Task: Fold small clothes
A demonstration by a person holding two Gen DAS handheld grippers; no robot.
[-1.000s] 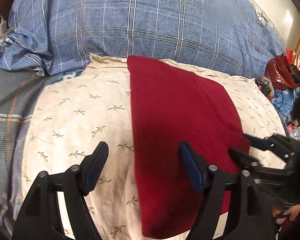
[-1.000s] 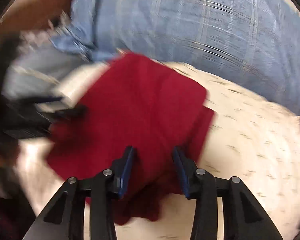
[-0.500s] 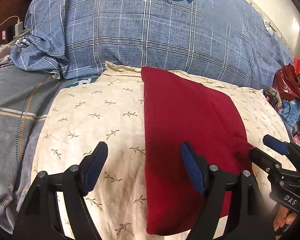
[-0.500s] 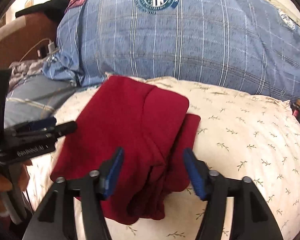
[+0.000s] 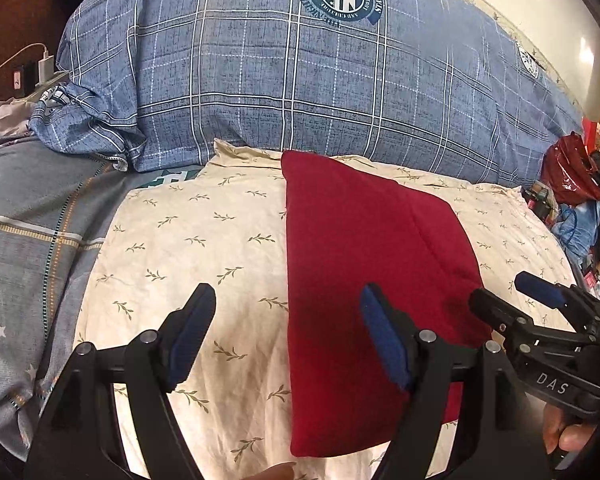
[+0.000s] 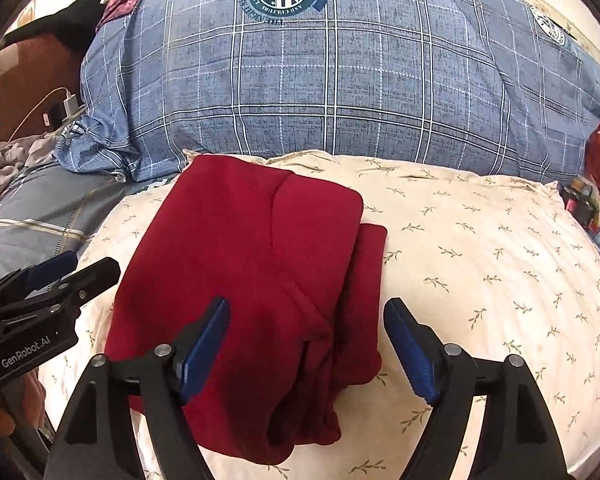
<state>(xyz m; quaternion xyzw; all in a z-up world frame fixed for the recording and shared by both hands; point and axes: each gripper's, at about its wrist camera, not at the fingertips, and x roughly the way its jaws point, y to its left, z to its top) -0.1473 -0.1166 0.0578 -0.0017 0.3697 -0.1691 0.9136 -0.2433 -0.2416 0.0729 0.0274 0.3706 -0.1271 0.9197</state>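
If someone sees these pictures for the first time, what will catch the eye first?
The red cloth, folded, lies on the cream pillow in the middle, its near end bunched. Behind rises a big blue checked pillow with a round badge. Both claws, left claw and right claw, stand open, the right one just opened, nothing pressed between its pads.

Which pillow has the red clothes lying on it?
The cream pillow with little leaf sprigs holds the folded red garment. The big blue checked pillow behind has nothing on it.
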